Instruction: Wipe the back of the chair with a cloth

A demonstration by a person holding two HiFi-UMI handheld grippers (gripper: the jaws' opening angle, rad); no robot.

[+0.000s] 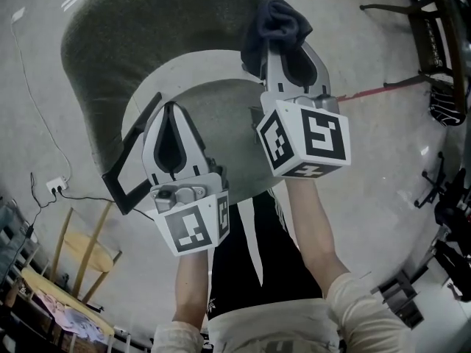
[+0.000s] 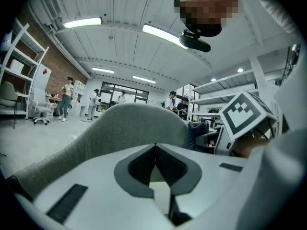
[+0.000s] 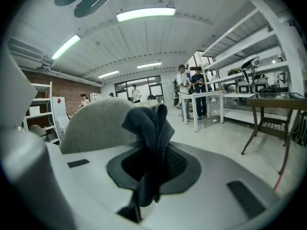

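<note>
Cloth (image 1: pixel 278 15), dark and bunched, is sitting pinched between the right gripper's (image 1: pixel 274 50) jaws near the grey chair back (image 1: pixel 140 43). The left gripper's (image 1: pixel 171 107) jaws are pressing together, empty.

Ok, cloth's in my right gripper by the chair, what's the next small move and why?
Probably ease the right gripper leftward so the dark blue cloth presses onto the grey fabric chair back. The cloth is clamped and bunched beside the chair back's edge, and firm contact isn't evident yet.
</note>
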